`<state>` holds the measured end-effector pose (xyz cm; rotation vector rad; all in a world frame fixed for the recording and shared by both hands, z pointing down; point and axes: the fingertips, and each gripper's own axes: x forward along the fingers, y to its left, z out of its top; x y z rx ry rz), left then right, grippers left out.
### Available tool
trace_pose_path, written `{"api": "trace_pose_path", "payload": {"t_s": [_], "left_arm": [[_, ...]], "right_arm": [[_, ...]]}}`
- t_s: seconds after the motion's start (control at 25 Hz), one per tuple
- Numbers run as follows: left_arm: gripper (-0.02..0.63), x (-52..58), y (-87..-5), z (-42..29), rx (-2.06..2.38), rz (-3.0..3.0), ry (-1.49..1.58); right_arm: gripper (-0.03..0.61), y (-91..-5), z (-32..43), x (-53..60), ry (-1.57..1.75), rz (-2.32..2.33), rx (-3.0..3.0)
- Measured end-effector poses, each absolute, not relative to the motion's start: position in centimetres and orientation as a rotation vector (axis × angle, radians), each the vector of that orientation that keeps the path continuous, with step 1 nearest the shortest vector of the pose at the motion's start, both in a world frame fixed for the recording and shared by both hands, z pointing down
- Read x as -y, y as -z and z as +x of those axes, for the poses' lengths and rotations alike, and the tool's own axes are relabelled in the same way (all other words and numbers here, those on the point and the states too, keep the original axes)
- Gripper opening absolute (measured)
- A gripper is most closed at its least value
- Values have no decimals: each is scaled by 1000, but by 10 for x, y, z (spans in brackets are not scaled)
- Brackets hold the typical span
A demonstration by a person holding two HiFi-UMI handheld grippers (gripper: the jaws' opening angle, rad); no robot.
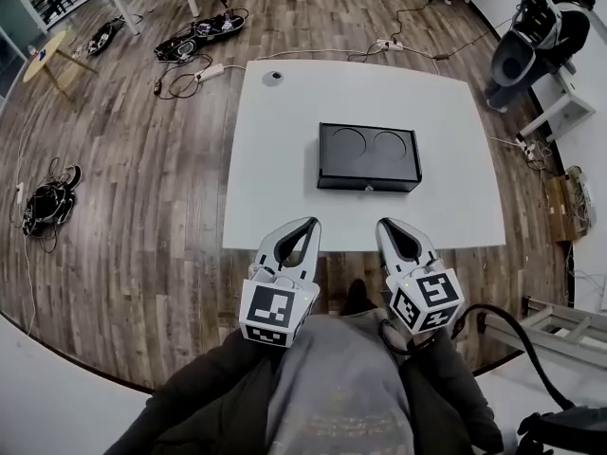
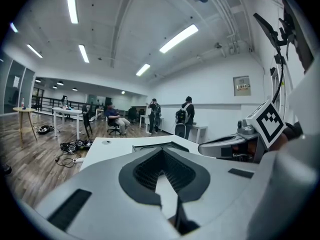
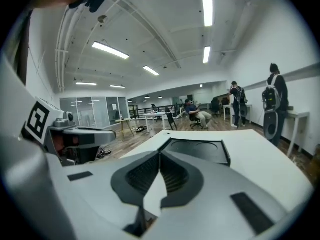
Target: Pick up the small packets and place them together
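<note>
Hovering both tongs on the near side of the black rectangular tray w/ two round recesses [image 1: 369,171], well apart from it, approx over the near edge of the white rectangular bench [image 1: 285,140].

- Left tongs [image 1: 305,227] sit off the tray's near-left corner, right tongs [image 1: 387,226] off its near-right half. Both point toward the tray, slightly nose-down.
- Left gripper view: left tongs [image 2: 161,156] clenched, tips meeting, nothing btwn them. Tray edge [image 2: 145,147] shows just past the tips.
- Right gripper view: right tongs [image 3: 160,156] tips also together, nothing gripped. Tray [image 3: 197,149] ahead, a bit right.
- Tray lies flat, roughly mid-bench.
- Small round grey disc [image 1: 273,78] lies on the bench beyond the tray's far-left corner, well apart from it.
- Small packets: can't tell where, no view shows them.
- Tangle of black cables [image 1: 199,27] on the wood-plank floor [image 1: 123,207], further out past the tray's far-left side.
- Bkgd far beyond the tray: seated person [image 2: 116,119], two standing persons w/ backpacks [image 2: 186,115].
</note>
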<state>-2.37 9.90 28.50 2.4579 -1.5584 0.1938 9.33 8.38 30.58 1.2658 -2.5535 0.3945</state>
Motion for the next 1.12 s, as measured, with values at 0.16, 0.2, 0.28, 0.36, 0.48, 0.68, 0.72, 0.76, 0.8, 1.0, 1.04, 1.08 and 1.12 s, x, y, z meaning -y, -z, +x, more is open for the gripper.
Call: {"api": "trace_pose_path", "payload": {"t_s": [0.16,0.2,0.28,0.36,0.48,0.68,0.72,0.76,0.8,1.0,1.04,1.08,1.12], "left_arm": [[3,-100,-296,-34,1528,2435,-198],[3,-98,-298,-34,1522,2432,-204],[3,-90,-302,-34,1520,2425,-218],[3,-79,-304,-35,1528,2416,-235],[3,-65,-307,-42,1537,2402,-270],[3,-45,-327,-43,1527,2351,-321],[3,-41,-330,-42,1520,2344,-325],[3,-37,-334,-41,1513,2337,-330],[3,-35,-337,-41,1505,2332,-336],[3,-23,-350,-42,1476,2306,-357],[3,-20,-351,-42,1470,2303,-359],[3,-18,-353,-42,1465,2301,-361],[3,-17,-354,-42,1460,2300,-362]], "right_arm": [[3,-309,82,-84,-400,1229,2563],[3,-315,83,-82,-395,1218,2539],[3,-329,88,-75,-384,1210,2481],[3,-343,94,-63,-409,1241,2428],[3,-361,96,-43,-479,1295,2365],[107,-392,98,-13,-620,1287,2289],[107,-397,99,-7,-634,1292,2270],[107,-402,100,-2,-642,1296,2249],[107,-406,100,2,-651,1297,2230],[107,-425,95,12,-734,1267,2171],[107,-428,94,13,-747,1263,2161],[107,-431,94,14,-758,1261,2150],[107,-434,94,14,-768,1261,2140]]}}
